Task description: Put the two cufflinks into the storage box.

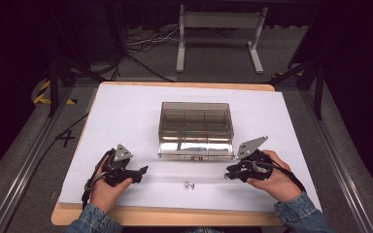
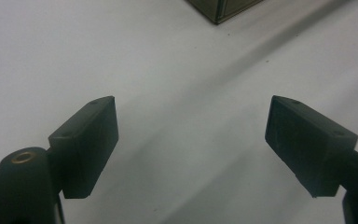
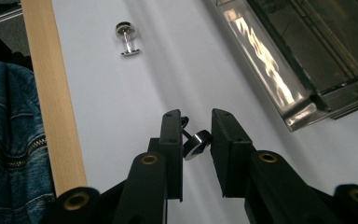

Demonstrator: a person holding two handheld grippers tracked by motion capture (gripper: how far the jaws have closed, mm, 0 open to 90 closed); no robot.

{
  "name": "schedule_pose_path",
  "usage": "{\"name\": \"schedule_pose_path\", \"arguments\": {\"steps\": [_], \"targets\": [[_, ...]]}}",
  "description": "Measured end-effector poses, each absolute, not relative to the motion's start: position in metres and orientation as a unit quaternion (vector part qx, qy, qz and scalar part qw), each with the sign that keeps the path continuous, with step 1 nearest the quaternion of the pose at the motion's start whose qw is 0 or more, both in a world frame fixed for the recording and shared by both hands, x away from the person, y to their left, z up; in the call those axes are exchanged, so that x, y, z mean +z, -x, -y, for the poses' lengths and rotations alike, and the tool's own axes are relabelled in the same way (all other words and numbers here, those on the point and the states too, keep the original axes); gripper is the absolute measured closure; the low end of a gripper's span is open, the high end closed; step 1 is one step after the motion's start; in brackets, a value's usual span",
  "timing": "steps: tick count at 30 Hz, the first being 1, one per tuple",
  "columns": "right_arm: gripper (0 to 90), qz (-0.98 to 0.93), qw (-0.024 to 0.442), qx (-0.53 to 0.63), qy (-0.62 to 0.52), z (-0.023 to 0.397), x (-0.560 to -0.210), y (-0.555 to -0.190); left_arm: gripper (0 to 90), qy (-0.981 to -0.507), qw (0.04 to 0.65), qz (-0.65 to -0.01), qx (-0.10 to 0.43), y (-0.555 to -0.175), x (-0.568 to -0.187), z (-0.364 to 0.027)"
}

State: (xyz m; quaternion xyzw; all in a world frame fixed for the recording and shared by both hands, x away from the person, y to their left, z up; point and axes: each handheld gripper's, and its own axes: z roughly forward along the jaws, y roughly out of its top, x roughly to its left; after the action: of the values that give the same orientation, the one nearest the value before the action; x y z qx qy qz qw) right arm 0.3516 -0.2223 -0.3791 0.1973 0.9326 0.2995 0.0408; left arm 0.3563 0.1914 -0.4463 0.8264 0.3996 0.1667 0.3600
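Stud (image 3: 196,143) sits, seemingly pinched, inside right claw (image 3: 196,140).

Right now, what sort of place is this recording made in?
Probably a lab or test rig, not a home: a white-topped table fenced by metal rails, hazard-striped tape and loose cables on the floor.

1. The left claw (image 1: 143,170) is black, with a grey three-cornered plate (image 1: 122,153) fixed on top of it and a black cable (image 1: 88,187) trailing behind it past the hand.
2. In the left gripper view its two jaws are matte black wedge-shaped blocks, each with small dimples on the upper face; a brass-coloured screw eye (image 2: 24,157) sits at the base of one.
3. The right claw (image 1: 229,173) is likewise black, topped by a grey plate (image 1: 250,146), with a black cable (image 1: 284,171) looping behind it.
4. Blue denim cuffs (image 1: 296,208) cover both wrists; a metal zip (image 3: 9,149) runs down the denim.
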Motion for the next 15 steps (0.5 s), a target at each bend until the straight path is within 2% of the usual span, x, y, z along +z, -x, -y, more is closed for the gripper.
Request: {"name": "schedule_pose_path", "arguments": {"steps": [15], "targets": [[75.0, -0.934, 0.04, 0.299, -0.189, 0.222, -0.347, -0.348, 18.2, -0.825, 0.36, -0.403, 0.166, -0.357, -0.447, -0.192]]}}
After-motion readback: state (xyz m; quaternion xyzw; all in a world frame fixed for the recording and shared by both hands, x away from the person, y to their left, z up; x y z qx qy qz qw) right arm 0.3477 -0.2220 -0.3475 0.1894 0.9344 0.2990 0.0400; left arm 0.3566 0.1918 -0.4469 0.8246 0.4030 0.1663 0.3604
